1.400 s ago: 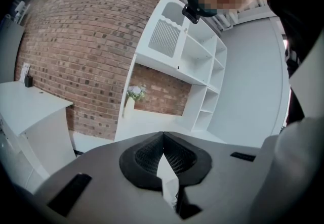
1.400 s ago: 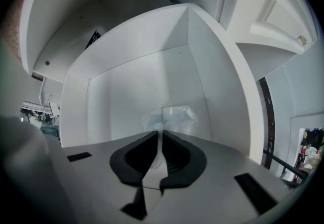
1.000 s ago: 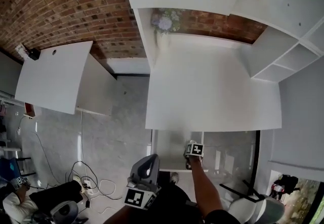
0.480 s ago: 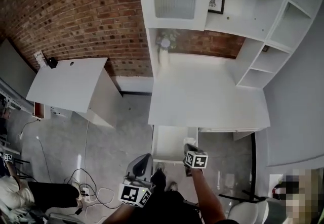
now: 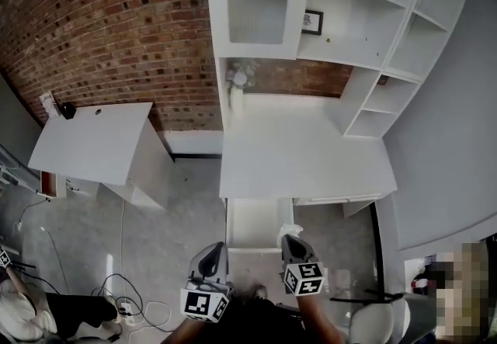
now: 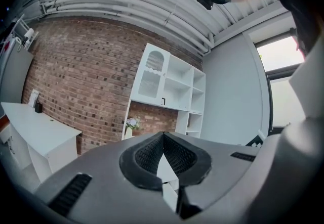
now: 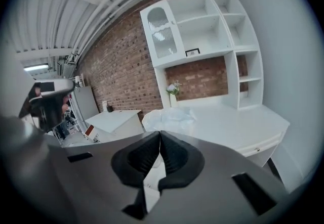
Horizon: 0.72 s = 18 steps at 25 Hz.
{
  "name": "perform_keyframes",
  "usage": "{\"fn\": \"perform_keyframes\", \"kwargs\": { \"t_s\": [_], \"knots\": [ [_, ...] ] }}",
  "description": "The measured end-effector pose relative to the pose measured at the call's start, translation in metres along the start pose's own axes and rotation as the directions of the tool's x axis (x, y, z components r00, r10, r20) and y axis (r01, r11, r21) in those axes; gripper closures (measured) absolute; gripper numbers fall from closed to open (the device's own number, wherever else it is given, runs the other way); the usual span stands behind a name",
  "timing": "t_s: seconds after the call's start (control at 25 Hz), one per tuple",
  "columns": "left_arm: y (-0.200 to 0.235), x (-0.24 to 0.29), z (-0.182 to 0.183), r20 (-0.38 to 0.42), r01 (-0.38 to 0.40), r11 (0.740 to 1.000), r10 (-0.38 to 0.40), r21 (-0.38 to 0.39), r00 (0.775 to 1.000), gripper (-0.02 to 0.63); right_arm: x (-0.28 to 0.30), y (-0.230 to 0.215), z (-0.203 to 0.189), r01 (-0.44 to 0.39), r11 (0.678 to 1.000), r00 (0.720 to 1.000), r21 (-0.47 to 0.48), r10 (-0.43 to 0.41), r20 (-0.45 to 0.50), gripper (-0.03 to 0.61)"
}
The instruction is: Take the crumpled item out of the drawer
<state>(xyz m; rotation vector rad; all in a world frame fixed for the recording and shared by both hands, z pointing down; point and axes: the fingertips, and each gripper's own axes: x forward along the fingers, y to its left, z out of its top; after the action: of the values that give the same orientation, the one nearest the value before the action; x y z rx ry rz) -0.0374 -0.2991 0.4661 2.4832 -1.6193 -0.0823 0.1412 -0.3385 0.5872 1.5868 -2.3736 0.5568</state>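
The white drawer (image 5: 250, 227) stands pulled out under the white desk (image 5: 303, 156). My right gripper (image 5: 289, 241) hangs just past the drawer's front right corner, shut on a crumpled, pale, see-through wad (image 5: 290, 229). In the right gripper view that wad (image 7: 169, 116) bulges beyond the closed tips of my right gripper (image 7: 160, 134), with the desk top behind it. My left gripper (image 5: 216, 251) is in front of the drawer's left corner, empty. In the left gripper view the pads of my left gripper (image 6: 163, 136) meet at the tip, pointing level at the shelf unit.
A white hutch (image 5: 349, 16) with open shelves and a glazed door rises from the desk against a brick wall. A flower vase (image 5: 237, 82) stands at the desk's back left. A second white table (image 5: 93, 140) is to the left. Cables (image 5: 132, 296) lie on the floor.
My right gripper has lifted out of the drawer and come back toward me with the crumpled wad in it. The left gripper has shifted a little. The head view has tipped up.
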Motion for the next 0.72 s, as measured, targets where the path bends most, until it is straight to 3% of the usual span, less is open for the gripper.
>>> {"fn": "perform_keyframes", "kwargs": {
  "t_s": [0.36, 0.72],
  "knots": [
    [0.014, -0.014, -0.026, -0.043, 0.039, 0.999, -0.040, -0.037, 0.998, 0.589, -0.055, 0.060, 0.035, -0.005, 0.998, 0.992, -0.056, 0.012, 0.122, 0.561],
    [0.019, -0.006, -0.016, -0.028, 0.062, 0.998, -0.062, -0.019, 0.998, 0.589, -0.055, 0.064, 0.048, 0.024, 0.996, 0.988, -0.084, -0.010, 0.157, 0.561]
  ]
}}
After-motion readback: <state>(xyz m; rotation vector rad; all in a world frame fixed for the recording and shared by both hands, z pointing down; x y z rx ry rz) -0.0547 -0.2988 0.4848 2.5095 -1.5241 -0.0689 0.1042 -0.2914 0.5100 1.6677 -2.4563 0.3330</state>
